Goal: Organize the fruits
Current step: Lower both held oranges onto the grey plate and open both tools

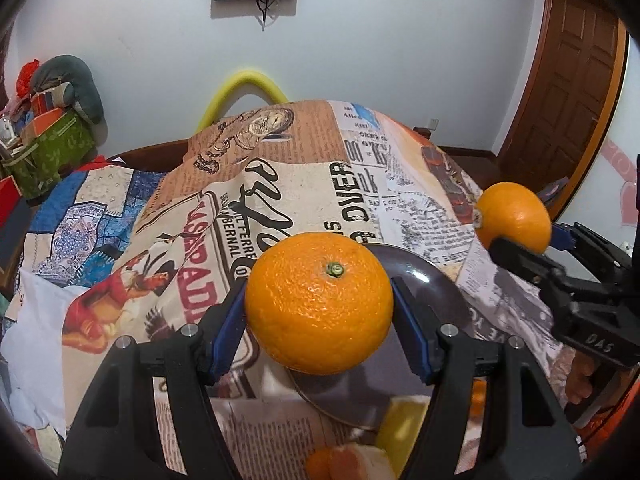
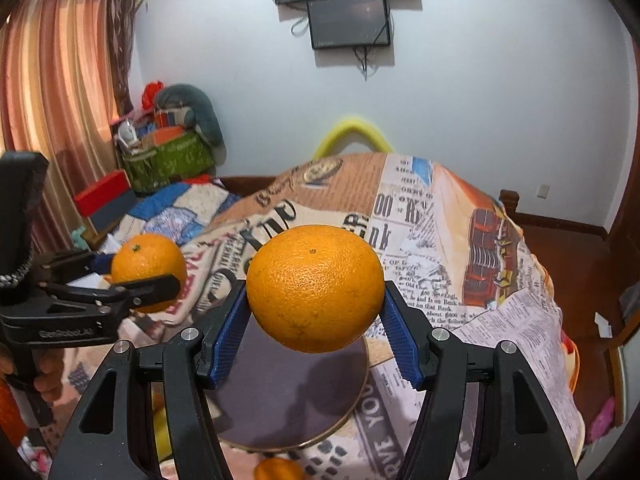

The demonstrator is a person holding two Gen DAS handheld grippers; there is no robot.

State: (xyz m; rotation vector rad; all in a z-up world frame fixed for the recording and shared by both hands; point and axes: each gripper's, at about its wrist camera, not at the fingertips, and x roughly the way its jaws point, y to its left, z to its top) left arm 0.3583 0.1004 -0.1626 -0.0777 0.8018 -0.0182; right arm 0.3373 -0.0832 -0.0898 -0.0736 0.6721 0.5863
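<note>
My left gripper [image 1: 319, 306] is shut on an orange [image 1: 319, 303] with its green stem end facing the camera, held above a dark round plate [image 1: 436, 292]. My right gripper [image 2: 315, 300] is shut on a second orange [image 2: 315, 288], held above the same plate [image 2: 296, 392]. Each gripper shows in the other's view: the right one [image 1: 520, 246] with its orange [image 1: 514, 216] at the right, the left one [image 2: 136, 276] with its orange [image 2: 149, 264] at the left. The plate carries no fruit.
The table wears a newspaper-print cloth [image 1: 280, 184]. Yellow and orange fruit pieces [image 1: 360, 456] lie at the near edge below the plate; another orange fruit [image 2: 278, 469] shows there too. A bed with boxes [image 2: 168, 160] stands left. A wooden door [image 1: 568, 92] is right.
</note>
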